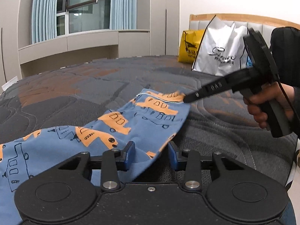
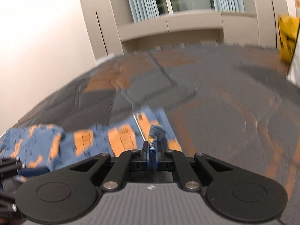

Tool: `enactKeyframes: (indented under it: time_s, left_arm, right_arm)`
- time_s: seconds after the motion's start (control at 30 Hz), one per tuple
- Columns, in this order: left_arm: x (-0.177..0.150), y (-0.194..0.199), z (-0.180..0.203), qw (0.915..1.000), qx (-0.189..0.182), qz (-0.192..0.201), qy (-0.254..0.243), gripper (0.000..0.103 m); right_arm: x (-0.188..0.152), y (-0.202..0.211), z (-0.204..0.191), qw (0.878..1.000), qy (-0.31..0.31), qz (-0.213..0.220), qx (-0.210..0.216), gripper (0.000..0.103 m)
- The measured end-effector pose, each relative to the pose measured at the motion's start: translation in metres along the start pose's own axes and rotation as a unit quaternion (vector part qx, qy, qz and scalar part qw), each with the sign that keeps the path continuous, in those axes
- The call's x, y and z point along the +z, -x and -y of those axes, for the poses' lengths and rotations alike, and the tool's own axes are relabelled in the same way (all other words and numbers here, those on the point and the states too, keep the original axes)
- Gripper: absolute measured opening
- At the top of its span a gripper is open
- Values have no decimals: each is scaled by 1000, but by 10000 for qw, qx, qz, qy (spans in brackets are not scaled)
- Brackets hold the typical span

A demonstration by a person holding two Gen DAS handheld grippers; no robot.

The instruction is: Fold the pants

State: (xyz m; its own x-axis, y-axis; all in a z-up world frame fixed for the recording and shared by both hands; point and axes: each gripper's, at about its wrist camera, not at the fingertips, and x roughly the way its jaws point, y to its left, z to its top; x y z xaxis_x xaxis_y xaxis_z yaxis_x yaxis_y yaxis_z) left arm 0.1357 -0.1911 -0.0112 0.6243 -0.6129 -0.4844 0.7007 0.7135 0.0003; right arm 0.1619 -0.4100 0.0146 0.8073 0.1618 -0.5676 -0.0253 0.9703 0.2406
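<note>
The right wrist view is smeared with blur; there the right gripper (image 2: 152, 151) pinches a bunched corner of the blue printed pants (image 1: 120, 123). The left gripper (image 1: 151, 154) stands half open astride a fold, pads not pressing, centre-low on the quilted bed (image 1: 75, 86), with bare quilt beyond the pants.

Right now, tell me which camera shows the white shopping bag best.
The left wrist view: the white shopping bag stands whole and sharp against the headboard, its printed lettering visible, beside the yellow bag. The right wrist view is motion-blurred and catches only a white sliver at its right edge, beside the yellow bag.
</note>
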Motion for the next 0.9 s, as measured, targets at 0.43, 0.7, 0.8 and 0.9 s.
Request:
enactKeyframes:
  time_s: [0.43, 0.7, 0.8, 0.9]
  left_arm:
    - [35, 24, -63, 9929, 1158, 277, 81, 84]
    - [37, -4, -156, 9885, 1235, -285, 828, 83]
    - [35, 1, -160, 9889, 1253, -181, 781, 83]
    - [31, 5, -163, 9889, 1249, -113, 792, 83]
  right_arm:
    - [40, -27, -18, 9943, 985, 335, 234, 67]
    - [54, -93, -22, 9927, 1148, -255, 249, 18]
    - [48, -92, -17, 9924, 1182, -181, 293, 9]
    - [48, -83, -12, 9941, 1043, 33, 286, 8]
